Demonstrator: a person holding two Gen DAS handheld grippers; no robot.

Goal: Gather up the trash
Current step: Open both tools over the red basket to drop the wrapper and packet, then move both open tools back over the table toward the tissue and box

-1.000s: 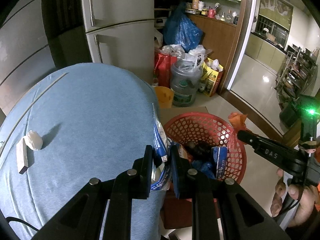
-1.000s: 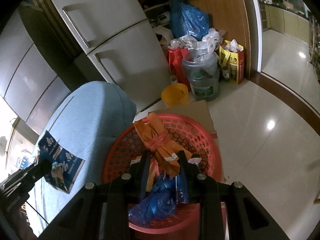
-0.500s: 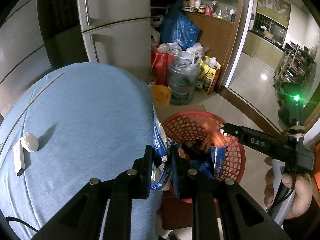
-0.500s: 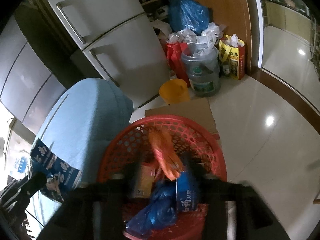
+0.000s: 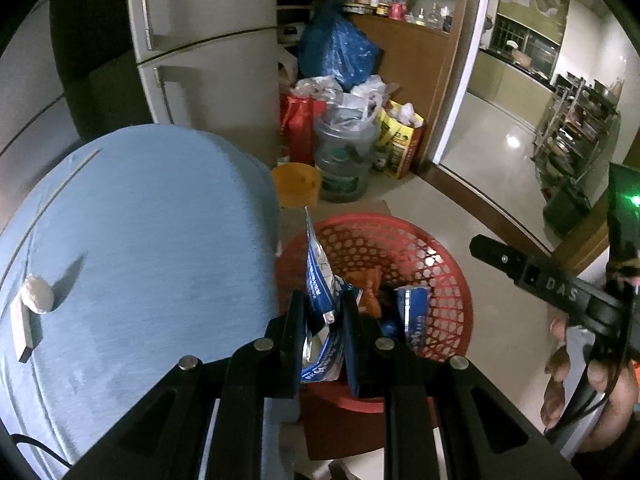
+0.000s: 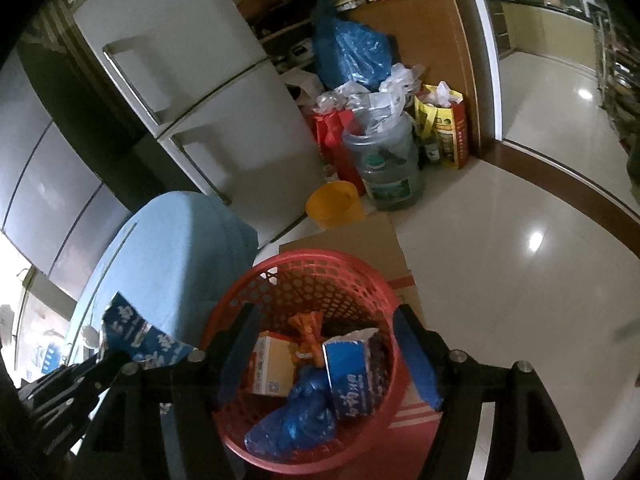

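Since a second ago, the right gripper [image 6: 326, 354] has spread its fingers wide and let go of the orange bag [image 6: 308, 334], which now lies inside the red basket [image 6: 280, 280]. That gripper hangs empty above the basket. The bag rests among a small box [image 6: 270, 368], a blue carton [image 6: 346, 376] and a crumpled blue bag [image 6: 296, 416]. The left gripper [image 5: 322, 316] is clamped on a blue and silver wrapper [image 5: 318, 280], held upright over the near rim of the basket, at the edge of the blue table [image 5: 140, 240]. On the table's far left lie a wad of tissue [image 5: 38, 294] and, touching it, a flat white strip [image 5: 22, 332]. The basket sits on cardboard [image 6: 360, 240] on the floor beside the table.
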